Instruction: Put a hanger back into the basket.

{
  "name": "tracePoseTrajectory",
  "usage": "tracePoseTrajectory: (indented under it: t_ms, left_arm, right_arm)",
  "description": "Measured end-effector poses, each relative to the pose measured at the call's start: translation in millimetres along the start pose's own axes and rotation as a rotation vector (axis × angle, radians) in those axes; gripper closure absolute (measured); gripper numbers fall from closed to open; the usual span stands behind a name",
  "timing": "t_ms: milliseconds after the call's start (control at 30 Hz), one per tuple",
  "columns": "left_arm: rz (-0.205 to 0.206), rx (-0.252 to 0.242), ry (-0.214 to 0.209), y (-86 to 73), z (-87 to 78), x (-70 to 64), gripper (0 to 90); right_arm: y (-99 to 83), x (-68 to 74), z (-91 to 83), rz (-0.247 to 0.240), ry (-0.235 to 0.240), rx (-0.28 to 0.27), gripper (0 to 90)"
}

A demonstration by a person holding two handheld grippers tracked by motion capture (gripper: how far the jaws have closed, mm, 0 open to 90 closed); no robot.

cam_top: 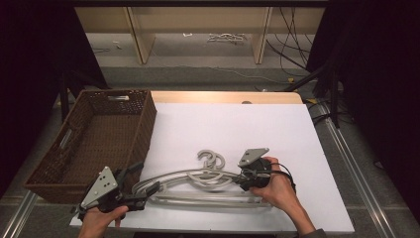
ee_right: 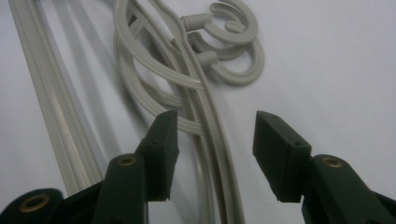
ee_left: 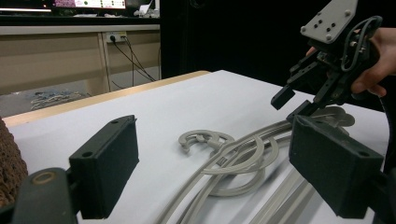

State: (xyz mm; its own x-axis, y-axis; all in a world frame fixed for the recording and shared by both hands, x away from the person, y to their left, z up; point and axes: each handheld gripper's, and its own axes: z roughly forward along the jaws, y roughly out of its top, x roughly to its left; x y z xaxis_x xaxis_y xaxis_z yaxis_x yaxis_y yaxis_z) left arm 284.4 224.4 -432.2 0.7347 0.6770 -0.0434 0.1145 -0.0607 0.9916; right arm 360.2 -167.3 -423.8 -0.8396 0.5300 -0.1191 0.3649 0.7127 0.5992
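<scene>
Grey plastic hangers (cam_top: 198, 179) lie stacked on the white table (cam_top: 257, 129), hooks (cam_top: 213, 159) pointing away from me. My left gripper (cam_top: 143, 179) is open at their left end. In the left gripper view the hangers (ee_left: 243, 158) run up between its wide-apart jaws (ee_left: 219, 168). My right gripper (cam_top: 241, 179) is open at the right end, low over the table. In the right gripper view (ee_right: 217, 140) its jaws straddle a curved hanger arm (ee_right: 219, 140) without touching it. The left gripper view also shows the right gripper (ee_left: 293, 105) open above the hangers.
A brown wicker basket (cam_top: 148, 114) stands at the table's left, close to my left gripper, and its side (ee_left: 9, 163) also appears in the left gripper view. Wooden shelf legs (cam_top: 138, 34) and cables (cam_top: 292, 44) lie beyond the table's far edge.
</scene>
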Motion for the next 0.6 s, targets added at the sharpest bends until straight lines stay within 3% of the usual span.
tracePoseTrajectory:
  t_ms: [333,600]
  left_arm:
    - [0.016,0.004,-0.023,-0.5,4.2,-2.6,15.7]
    - [0.014,0.018,-0.023,-0.3,4.1,-3.4,15.7]
  right_arm:
    - [10.9,-5.5,25.1,-0.017,0.089,0.104,60.0]
    - [14.0,-14.5,33.4,0.003,0.098,0.098,63.0]
